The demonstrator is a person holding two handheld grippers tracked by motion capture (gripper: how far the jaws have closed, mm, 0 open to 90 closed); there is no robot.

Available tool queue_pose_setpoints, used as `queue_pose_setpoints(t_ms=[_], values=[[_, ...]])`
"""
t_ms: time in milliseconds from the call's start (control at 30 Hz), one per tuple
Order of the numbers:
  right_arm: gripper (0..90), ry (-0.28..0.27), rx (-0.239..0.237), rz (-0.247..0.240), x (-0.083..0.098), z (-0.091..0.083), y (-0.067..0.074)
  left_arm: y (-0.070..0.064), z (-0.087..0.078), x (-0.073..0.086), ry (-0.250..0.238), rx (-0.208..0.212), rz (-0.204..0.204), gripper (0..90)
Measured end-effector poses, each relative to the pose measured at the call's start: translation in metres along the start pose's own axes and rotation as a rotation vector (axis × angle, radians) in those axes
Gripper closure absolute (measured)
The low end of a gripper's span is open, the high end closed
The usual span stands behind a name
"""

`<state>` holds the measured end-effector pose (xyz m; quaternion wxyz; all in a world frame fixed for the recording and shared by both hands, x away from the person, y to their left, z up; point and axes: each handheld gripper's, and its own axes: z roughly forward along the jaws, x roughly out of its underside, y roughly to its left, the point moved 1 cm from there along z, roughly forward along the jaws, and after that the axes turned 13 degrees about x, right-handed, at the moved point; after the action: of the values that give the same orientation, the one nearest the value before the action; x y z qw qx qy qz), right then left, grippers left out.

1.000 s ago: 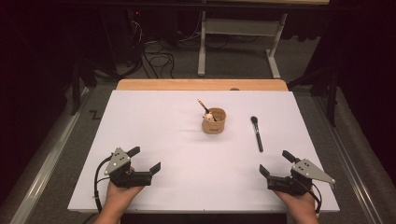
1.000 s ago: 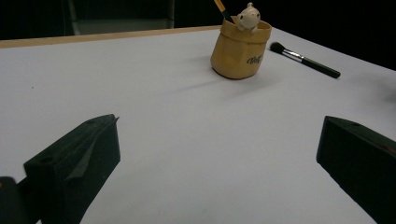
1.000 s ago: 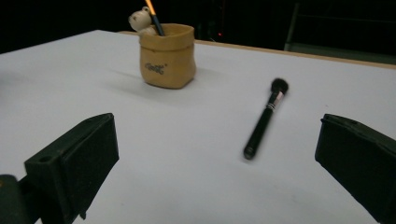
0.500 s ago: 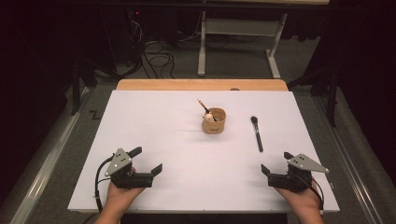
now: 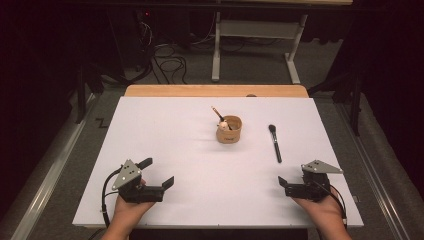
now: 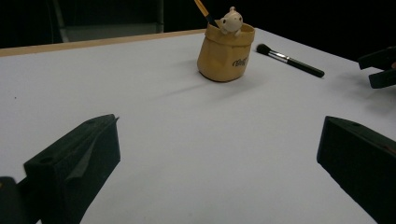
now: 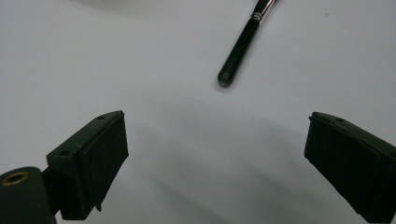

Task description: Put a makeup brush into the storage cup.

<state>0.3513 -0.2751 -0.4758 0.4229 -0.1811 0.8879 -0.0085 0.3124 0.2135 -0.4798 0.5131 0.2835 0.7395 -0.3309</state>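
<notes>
From the high view, the white bench (image 5: 165, 130) carries a tan holder cup (image 5: 229, 131) at about 12 o'clock of its middle, and a black makeup brush (image 5: 274, 143) lying flat just to the cup's 3 o'clock, bristles toward 12 and handle end toward 6. The left gripper (image 5: 156, 174) sits near the bench's 7 o'clock corner and the right gripper (image 5: 284, 181) near 5 o'clock, each in a hand.

The left gripper view adds what the high view blurs: the cup is a soft-looking pouch shape with dark lettering on its side (image 6: 225, 51), a small pale animal figure (image 6: 230, 20) peeks over its rim, and an orange-handled brush (image 6: 203, 9) leans out toward 11 o'clock. The other gripper's black tips show at its right edge.

The right gripper view shows the makeup brush close up (image 7: 240, 44): its glossy handle end points down toward the gap between the fingers, lying at about 12 o'clock from them, a little toward the right finger (image 7: 348, 161), and clear of both. These fingers are spread wide with bare bench between them, and they have just been closing slightly. The left gripper's fingers (image 6: 77, 163) are likewise spread wide, pinching nothing.
</notes>
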Motion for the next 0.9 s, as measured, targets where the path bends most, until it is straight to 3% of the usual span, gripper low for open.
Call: queue_pose_setpoints(t_ms=[267, 500, 900], values=[[8.1, 0.109, -0.026, -0.029, -0.005, 0.005, 0.003, -0.001, 0.001, 0.001, 0.001, 0.003, -0.003, 0.2], [12.5, 0.19, -0.022, -0.049, -0.01, 0.008, 0.004, -0.001, 0.002, 0.001, 0.005, 0.011, 0.002, 0.2], [16.8, 0.285, -0.018, -0.104, -0.017, 0.007, 0.008, -0.002, 0.002, 0.0, -0.002, 0.021, -0.002, 0.2]])
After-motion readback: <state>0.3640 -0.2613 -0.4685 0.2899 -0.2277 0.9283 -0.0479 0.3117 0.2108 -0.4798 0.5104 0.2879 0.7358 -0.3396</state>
